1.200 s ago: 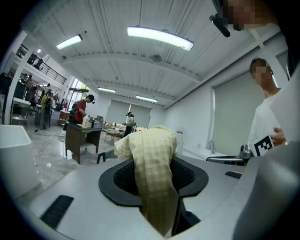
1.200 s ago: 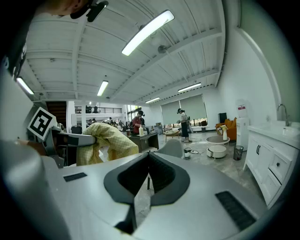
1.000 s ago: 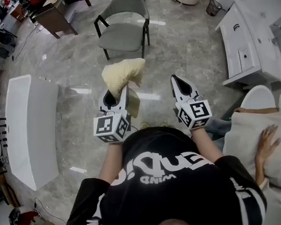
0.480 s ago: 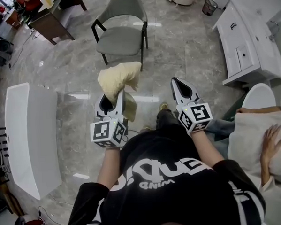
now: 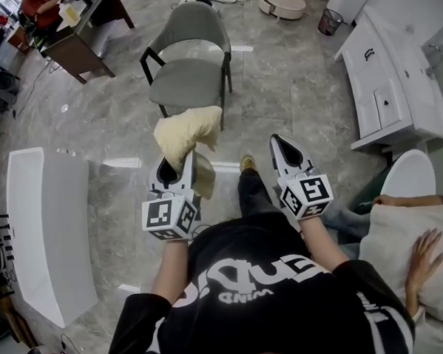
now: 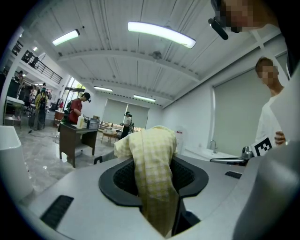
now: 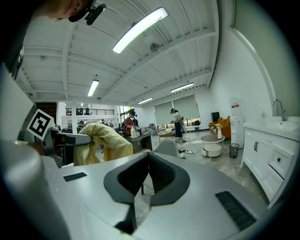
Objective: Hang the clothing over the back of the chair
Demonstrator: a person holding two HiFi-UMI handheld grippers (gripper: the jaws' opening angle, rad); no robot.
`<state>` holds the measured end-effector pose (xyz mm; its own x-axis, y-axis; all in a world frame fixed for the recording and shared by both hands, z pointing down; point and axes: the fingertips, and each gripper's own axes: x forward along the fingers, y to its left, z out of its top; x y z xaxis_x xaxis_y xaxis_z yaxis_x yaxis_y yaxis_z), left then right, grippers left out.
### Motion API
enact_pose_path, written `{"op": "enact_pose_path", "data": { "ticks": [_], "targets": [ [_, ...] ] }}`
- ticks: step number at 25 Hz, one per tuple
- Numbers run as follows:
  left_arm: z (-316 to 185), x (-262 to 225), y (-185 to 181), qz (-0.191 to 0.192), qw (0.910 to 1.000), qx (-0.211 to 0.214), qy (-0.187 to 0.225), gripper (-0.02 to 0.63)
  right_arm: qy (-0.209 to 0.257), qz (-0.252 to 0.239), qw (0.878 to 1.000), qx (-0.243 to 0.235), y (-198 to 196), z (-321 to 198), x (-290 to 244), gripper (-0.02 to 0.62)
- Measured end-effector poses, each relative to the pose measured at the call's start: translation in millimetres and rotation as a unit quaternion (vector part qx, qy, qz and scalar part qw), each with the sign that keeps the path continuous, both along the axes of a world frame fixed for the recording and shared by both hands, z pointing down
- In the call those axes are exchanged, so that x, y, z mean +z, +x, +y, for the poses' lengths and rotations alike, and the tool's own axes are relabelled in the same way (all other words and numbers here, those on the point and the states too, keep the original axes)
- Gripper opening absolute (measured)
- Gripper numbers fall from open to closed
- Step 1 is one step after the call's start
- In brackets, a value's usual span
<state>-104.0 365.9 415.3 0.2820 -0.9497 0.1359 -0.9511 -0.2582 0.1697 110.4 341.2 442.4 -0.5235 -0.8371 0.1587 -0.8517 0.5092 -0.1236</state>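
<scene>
A pale yellow checked cloth (image 5: 186,134) hangs bunched from my left gripper (image 5: 178,161), which is shut on it; in the left gripper view the cloth (image 6: 152,173) fills the gap between the jaws and drapes down. My right gripper (image 5: 281,140) is level beside it, shut with nothing in it; its pads meet in the right gripper view (image 7: 149,154). The grey armchair (image 5: 186,71) stands ahead on the floor with its seat facing me and its back at the far side. The cloth's front edge reaches just short of the seat. That view also shows the cloth (image 7: 105,140) and the chair (image 7: 166,147).
A long white bench (image 5: 46,219) lies at the left and a white sink cabinet (image 5: 393,67) at the right. A dark desk (image 5: 81,39) stands far left. A seated person's hand (image 5: 422,251) rests on a cushion at the lower right. A bin (image 5: 328,20) stands beyond the chair.
Both grippers have moved forward toward the chair, the left one carrying the cloth. The chair now sits nearer in the head view.
</scene>
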Motion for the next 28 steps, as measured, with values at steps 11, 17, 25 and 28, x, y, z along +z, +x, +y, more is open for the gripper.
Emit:
{"op": "enact_pose_path", "data": {
  "ticks": [11, 17, 25, 28],
  "targets": [
    [-124, -12, -2, -0.004, 0.9998, -0.018, 0.001, 0.179, -0.003, -0.002, 1.0, -0.025, -3, -133, -9, 0.015],
    [-191, -25, 8, -0.004, 0.9994, -0.035, 0.002, 0.179, -0.002, -0.004, 0.999, -0.037, 7, -207, -23, 0.015],
    [-261, -28, 15, 0.007, 0.9979, -0.064, 0.009, 0.179, 0.001, -0.01, 0.998, -0.056, 16, -288, -26, 0.015],
    [-280, -29, 14, 0.007, 0.9974, -0.071, 0.012, 0.179, 0.003, -0.011, 0.998, -0.062, 13, -311, -26, 0.015]
  ]
}}
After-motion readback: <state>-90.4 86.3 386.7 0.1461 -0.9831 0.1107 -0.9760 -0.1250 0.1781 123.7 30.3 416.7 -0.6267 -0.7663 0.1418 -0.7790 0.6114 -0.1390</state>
